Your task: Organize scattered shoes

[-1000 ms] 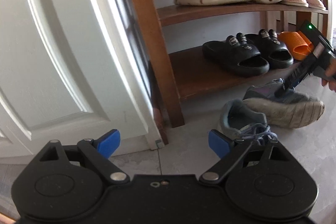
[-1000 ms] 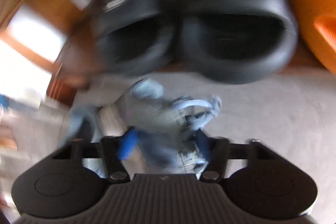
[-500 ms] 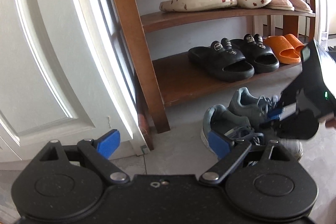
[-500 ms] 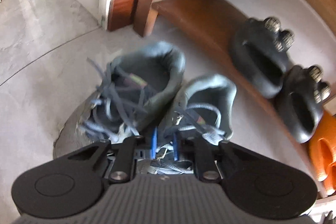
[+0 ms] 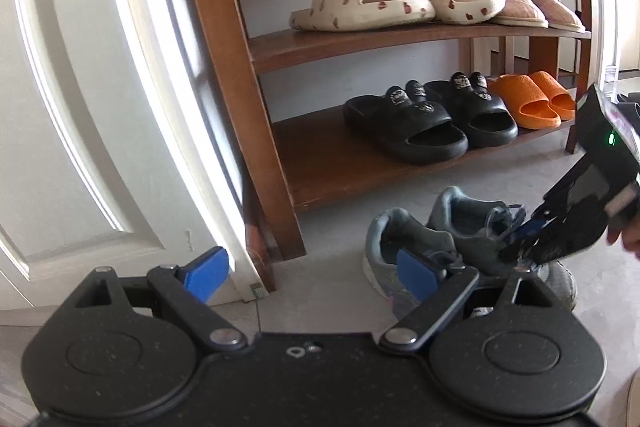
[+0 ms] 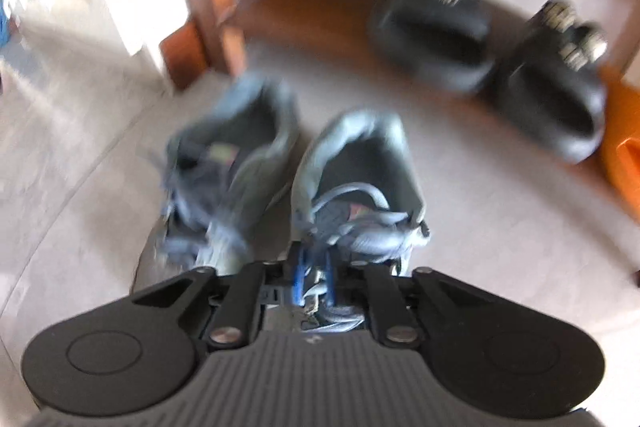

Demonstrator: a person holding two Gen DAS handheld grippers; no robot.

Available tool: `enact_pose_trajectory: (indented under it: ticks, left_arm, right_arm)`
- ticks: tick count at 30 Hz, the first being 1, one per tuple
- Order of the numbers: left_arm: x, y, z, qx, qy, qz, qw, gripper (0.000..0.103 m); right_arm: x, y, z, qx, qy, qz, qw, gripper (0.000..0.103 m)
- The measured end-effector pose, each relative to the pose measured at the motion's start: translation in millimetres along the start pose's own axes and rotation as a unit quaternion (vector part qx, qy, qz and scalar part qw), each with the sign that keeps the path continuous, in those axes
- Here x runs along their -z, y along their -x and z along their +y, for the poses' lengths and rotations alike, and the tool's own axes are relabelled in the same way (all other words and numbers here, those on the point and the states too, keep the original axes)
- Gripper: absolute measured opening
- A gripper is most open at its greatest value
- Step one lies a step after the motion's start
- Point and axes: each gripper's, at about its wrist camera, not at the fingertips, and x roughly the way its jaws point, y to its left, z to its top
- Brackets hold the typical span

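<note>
Sneakers [image 6: 356, 187] now upright, right hand-held gripper [image 6: 314, 281] just opening over laces

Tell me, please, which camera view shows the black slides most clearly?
The left wrist view: the black slides sit sharp and whole on the rack's bottom shelf. The right wrist view shows them from above, blurred by motion.

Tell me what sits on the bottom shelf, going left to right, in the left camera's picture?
Bare wood of the bottom shelf → black slippers → orange slippers.
</note>
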Motion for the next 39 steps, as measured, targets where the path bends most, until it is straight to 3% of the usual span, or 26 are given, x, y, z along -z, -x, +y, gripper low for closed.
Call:
enact_pose_trajectory:
  ticks: [2, 7, 8, 9, 10, 12, 19, 24, 31, 35, 39]
  left_arm:
    - [1, -1, -1, -0.004, -0.005, -0.001, 1.0000, 0.092]
    - [2, -9, 1, -0.007, 0.003, 0.008, 0.9999, 0.092]
    - [2, -9, 0, -0.007, 0.003, 0.008, 0.9999, 0.092]
    - [2, -8, 0, -0.008, 0.003, 0.006, 1.0000, 0.092]
    - [2, -8, 0, -0.008, 0.002, 0.004, 1.0000, 0.092]
    - [2, -7, -1, -0.007, 0.000, 0.001, 1.0000, 0.092]
    - [0, -3, -2, -0.002, -0.002, -0.007, 1.0000, 0.092]
    - [-9, 6, 2, 0.004, 0.028, -0.017, 0.9995, 0.092]
    - [-28, 17, 0, 0.025, 0.054, -0.037, 0.9975, 0.092]
    - [-43, 23, -8, 0.043, 0.060, -0.054, 0.9958, 0.092]
    - [-53, 35, -18, 0.055, 0.055, -0.074, 0.9943, 0.092]
  right_arm:
    - [2, 1, 8, -0.007, 0.005, -0.012, 1.000, 0.052]
    - [-8, -1, 27, 0.022, 0.043, -0.023, 0.999, 0.056]
    - [-10, -9, 30, 0.023, 0.045, -0.011, 0.999, 0.053]
    - [-12, -16, 31, 0.018, 0.040, -0.002, 0.999, 0.030]
    - [-13, -20, 31, 0.020, 0.038, 0.000, 0.999, 0.018]
    - [-12, -20, 28, 0.023, 0.036, -0.010, 0.999, 0.012]
    - [-7, 28, 13, -0.004, -0.016, -0.057, 0.998, 0.011]
    - [2, 119, 5, -0.025, -0.072, -0.101, 0.992, 0.011]
    - [-1, 261, -8, 0.015, -0.132, -0.219, 0.967, 0.011]
    - [-38, 363, -24, 0.095, -0.100, -0.311, 0.940, 0.011]
    - [-97, 407, -51, 0.165, -0.042, -0.339, 0.925, 0.011]
